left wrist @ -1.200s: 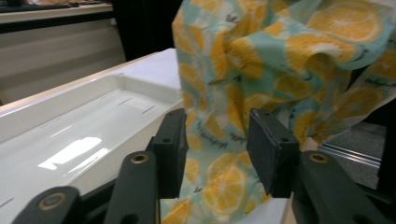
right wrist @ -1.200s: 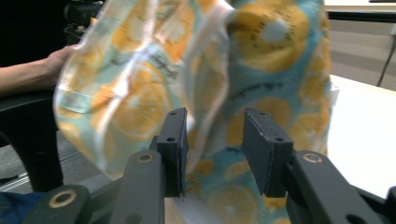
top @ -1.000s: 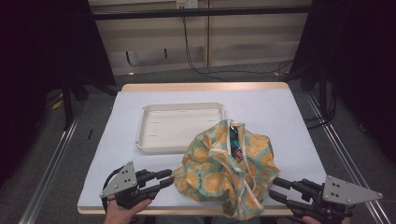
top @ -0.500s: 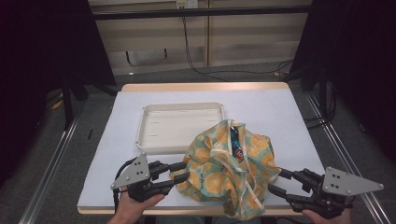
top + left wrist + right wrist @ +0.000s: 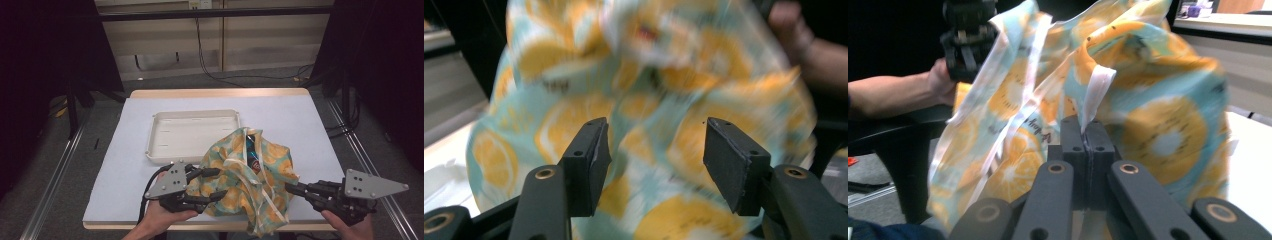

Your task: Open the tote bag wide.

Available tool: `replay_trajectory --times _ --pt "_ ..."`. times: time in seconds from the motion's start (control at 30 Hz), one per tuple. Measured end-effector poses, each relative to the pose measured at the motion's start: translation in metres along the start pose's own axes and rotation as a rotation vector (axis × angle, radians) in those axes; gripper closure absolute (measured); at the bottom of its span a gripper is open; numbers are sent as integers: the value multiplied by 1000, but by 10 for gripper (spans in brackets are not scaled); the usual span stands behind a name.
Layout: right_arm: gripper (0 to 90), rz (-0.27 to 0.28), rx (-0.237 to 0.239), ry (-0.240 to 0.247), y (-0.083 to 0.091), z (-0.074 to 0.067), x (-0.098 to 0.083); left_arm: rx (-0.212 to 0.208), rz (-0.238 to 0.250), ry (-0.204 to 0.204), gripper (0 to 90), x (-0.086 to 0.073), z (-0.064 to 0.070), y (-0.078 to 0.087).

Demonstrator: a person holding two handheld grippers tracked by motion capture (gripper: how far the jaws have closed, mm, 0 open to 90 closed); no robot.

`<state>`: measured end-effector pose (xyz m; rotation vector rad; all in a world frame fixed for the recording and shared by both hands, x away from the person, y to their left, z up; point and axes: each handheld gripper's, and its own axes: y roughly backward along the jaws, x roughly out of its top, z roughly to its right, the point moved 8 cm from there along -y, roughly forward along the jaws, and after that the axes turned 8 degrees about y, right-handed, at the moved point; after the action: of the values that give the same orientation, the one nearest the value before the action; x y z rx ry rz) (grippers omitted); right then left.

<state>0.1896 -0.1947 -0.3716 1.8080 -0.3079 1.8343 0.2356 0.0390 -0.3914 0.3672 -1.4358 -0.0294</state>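
Observation:
A fabric bag (image 5: 235, 150) printed with orange slices slumps at the table's front middle, a dark item (image 5: 252, 152) showing in its open top. My left gripper (image 5: 220, 183) stands open at the bag's left side. Its jaws have just been opening, and in the left gripper view (image 5: 656, 145) the blurred bag (image 5: 649, 75) lies beyond the gap without touching the pads. My right gripper (image 5: 288, 188) is at the bag's right edge. Its jaws have just been closing and now press together (image 5: 1087, 125) on a white strap (image 5: 1096, 90) of the bag (image 5: 1158, 125).
A white tray (image 5: 195, 116) lies on the pale table (image 5: 300, 120) just behind the bag. The bag's lower end hangs over the table's front edge. My left gripper (image 5: 968, 35) and its hand show past the bag in the right gripper view.
My left gripper has moved right, up against the bag's side, and its jaws have spread. My right gripper's jaws have come together at the bag's right edge.

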Motion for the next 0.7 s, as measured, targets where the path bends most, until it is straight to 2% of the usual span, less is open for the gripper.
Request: replay_trajectory --times 0.07,0.1,0.17,0.2,0.23,0.27,0.43,0.57,0.67,0.7 --pt "900 11 -21 -9 3 10 4 -5 -28 9 461 -10 -3 -4" --pt "900 18 -29 -13 4 15 6 -4 -38 6 516 -14 -4 -4" --pt "900 27 -40 -15 5 21 10 7 -47 -7 653 -19 -7 -3" --pt "900 34 -50 -13 5 27 15 2 -62 -14 789 -21 -8 -2" --pt "900 34 -50 -13 5 27 15 3 -71 -12 789 -22 -9 -2" --pt "900 46 -55 -8 3 33 21 9 -81 -7 893 -24 -10 -2" --pt "900 64 -70 -6 1 43 29 -4 -75 11 900 -24 -11 1" --pt "900 75 -105 -13 2 58 34 15 -66 26 900 -24 -16 13" --pt "900 84 -119 -20 5 64 35 35 -53 49 900 -25 -22 23" --pt "900 85 -147 -23 8 71 35 59 -56 61 900 -29 -27 33"
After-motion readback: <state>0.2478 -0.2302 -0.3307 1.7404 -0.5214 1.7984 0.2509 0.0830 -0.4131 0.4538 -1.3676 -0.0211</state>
